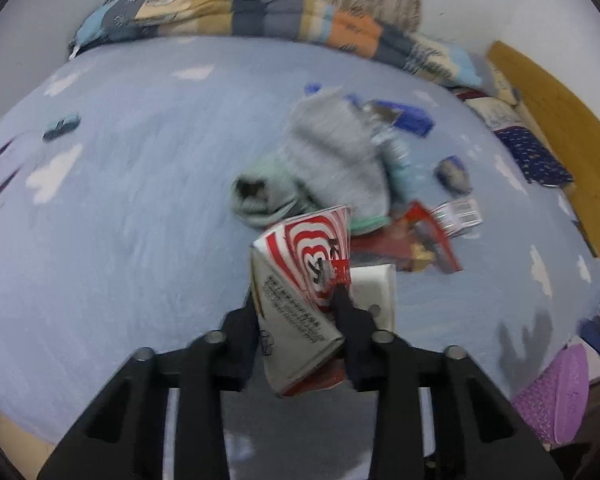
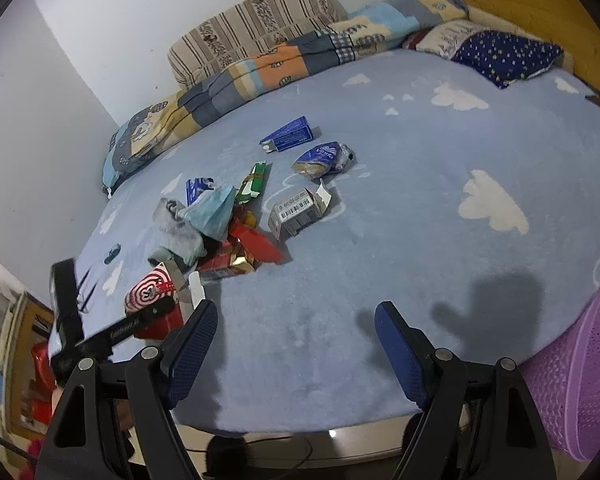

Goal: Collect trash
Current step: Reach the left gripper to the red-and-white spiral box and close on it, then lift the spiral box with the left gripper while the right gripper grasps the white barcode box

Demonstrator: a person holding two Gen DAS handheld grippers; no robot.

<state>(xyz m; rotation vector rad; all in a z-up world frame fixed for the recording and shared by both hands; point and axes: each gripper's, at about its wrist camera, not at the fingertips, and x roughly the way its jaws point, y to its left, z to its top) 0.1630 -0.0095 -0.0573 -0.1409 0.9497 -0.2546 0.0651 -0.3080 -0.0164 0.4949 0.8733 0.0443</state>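
Observation:
A red-and-white swirl carton [image 1: 300, 280] sits between the black fingers of my left gripper [image 1: 296, 304], which is shut on it just above the blue bed sheet. The right wrist view shows the same carton [image 2: 146, 292] at the near left of the bed. My right gripper [image 2: 296, 312] stands open over bare sheet with nothing between its blue pads. More trash lies beyond: a red box [image 2: 240, 252], a grey barcode box [image 2: 296, 212], a green pack [image 2: 252, 184], a blue box [image 2: 288, 136] and a blue wrapper [image 2: 324, 158].
A purple mesh basket [image 2: 580, 368] stands at the bed's near right corner. A grey sock [image 2: 176, 228] and a pale blue mask [image 2: 212, 212] lie among the trash. A white box [image 1: 374, 288] sits beside the carton. A rolled quilt [image 2: 260, 68] lines the far edge.

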